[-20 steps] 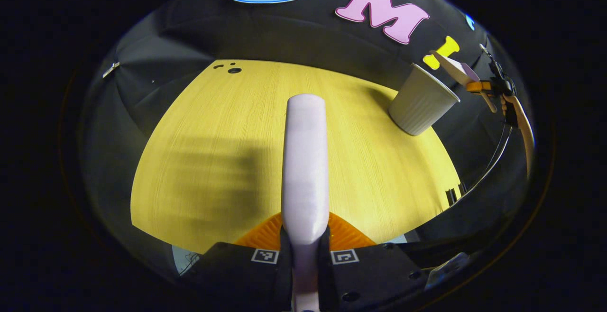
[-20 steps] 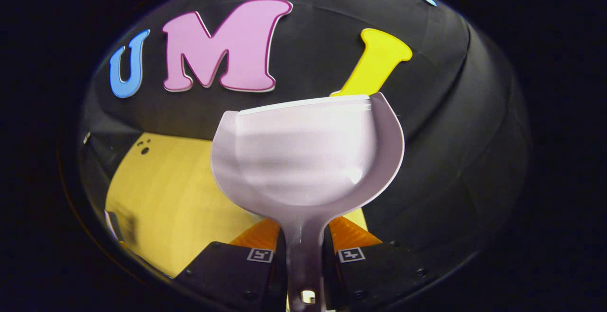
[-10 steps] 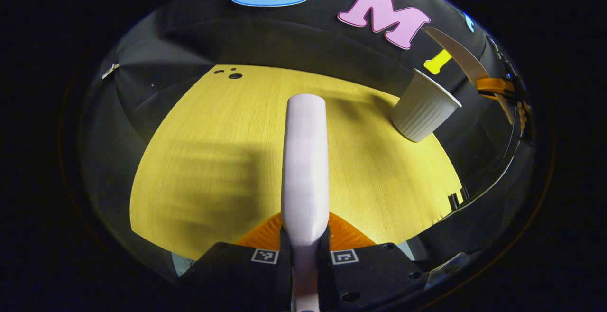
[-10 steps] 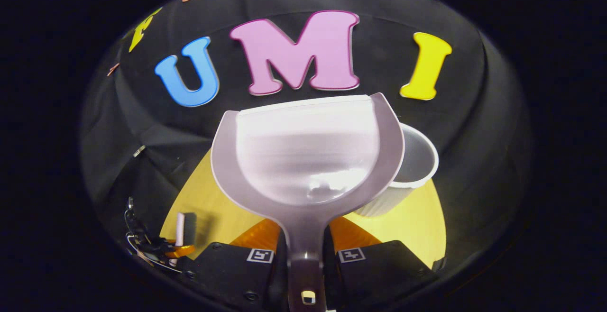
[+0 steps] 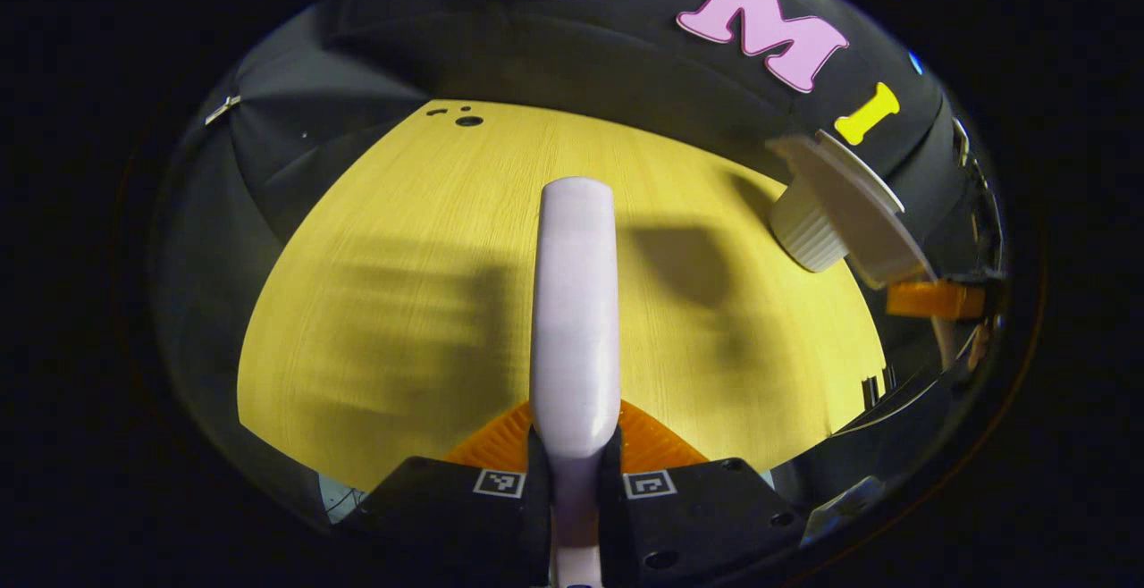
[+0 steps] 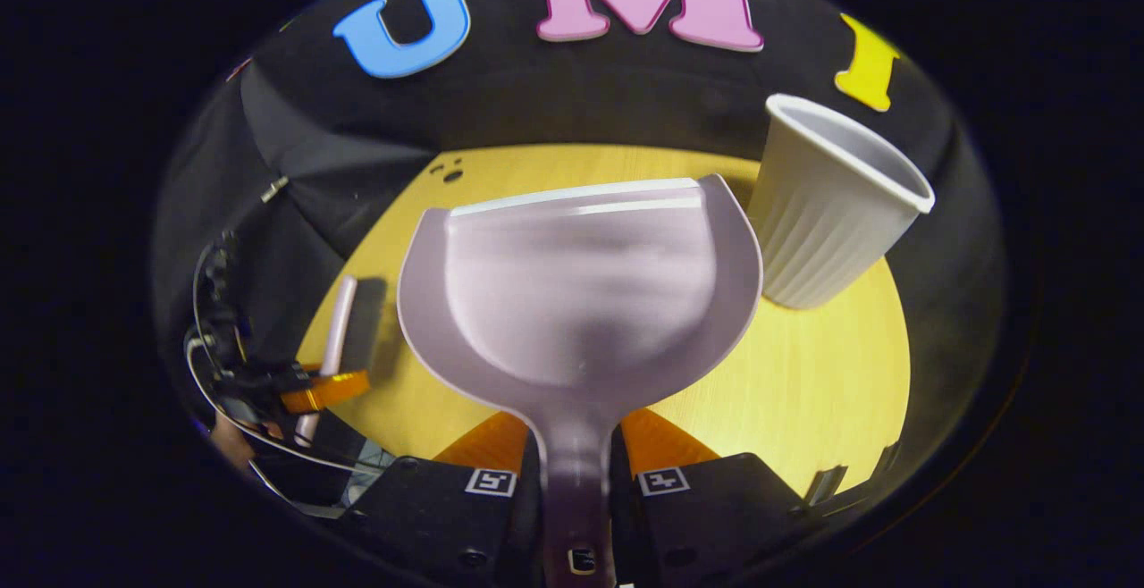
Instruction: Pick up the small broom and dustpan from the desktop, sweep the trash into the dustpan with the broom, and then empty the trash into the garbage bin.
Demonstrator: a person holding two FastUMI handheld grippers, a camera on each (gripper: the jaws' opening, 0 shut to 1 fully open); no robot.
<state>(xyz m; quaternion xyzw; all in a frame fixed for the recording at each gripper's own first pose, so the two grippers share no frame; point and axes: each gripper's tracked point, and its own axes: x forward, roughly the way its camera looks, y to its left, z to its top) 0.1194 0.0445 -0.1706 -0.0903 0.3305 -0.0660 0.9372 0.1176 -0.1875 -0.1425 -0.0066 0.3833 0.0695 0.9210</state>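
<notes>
While our left gripper (image 5: 575, 463) clamps the pale lilac plastic broom (image 5: 576, 302) by its handle above the yellow wood-grain desktop (image 5: 402, 239), our right gripper (image 6: 576, 472) pinches the stem of the pale lilac plastic dustpan (image 6: 581, 293), whose scoop looks empty. We judge the emptying step under way or done. The white ribbed garbage bin (image 6: 827, 213) stands just beside the dustpan; we cannot see its contents.

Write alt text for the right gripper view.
The right gripper grips the handle of a pale dustpan held above a yellow table. A ribbed white bin stands to its right; the broom is at left.
</notes>
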